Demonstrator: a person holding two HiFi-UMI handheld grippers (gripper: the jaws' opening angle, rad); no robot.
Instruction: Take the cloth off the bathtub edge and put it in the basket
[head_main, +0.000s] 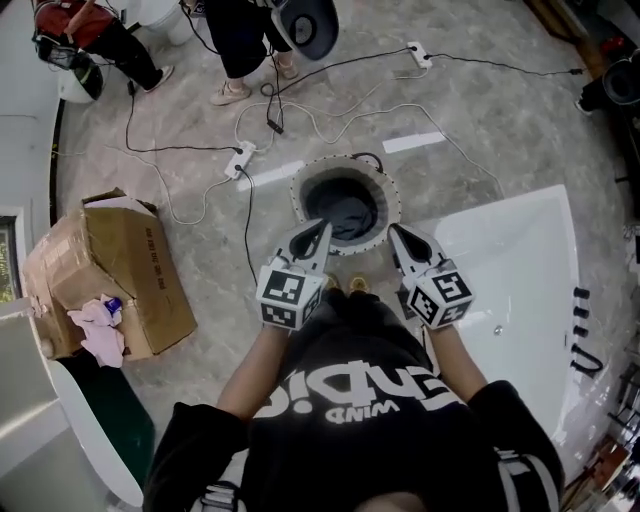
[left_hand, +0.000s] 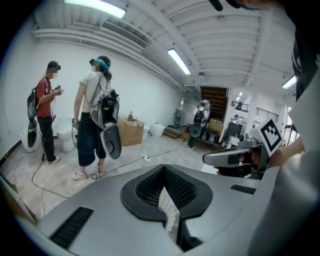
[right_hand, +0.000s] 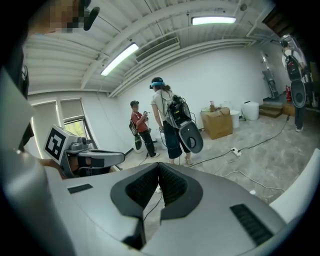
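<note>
Tripping looks likeliest: white power strip (head_main: 240, 160) lies near round pale-rimmed basket (head_main: 298, 192) holding dark grey cloth (head_main: 345, 212); left gripper (head_main: 325, 226) and right gripper (head_main: 392, 231) pressed together, empty.

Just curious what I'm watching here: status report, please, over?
Left gripper shut, empty. Right gripper shut, empty. Dark cloth lies in the basket. Nothing blocking it.

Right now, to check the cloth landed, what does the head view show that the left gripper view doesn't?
Only the head view: the basket with the dark cloth inside it, and the white bathtub. Only the left gripper view: the left gripper close up, jaws shut on nothing, and the ceiling lamps. Both: the right gripper, two bystanders and floor cables.
</note>
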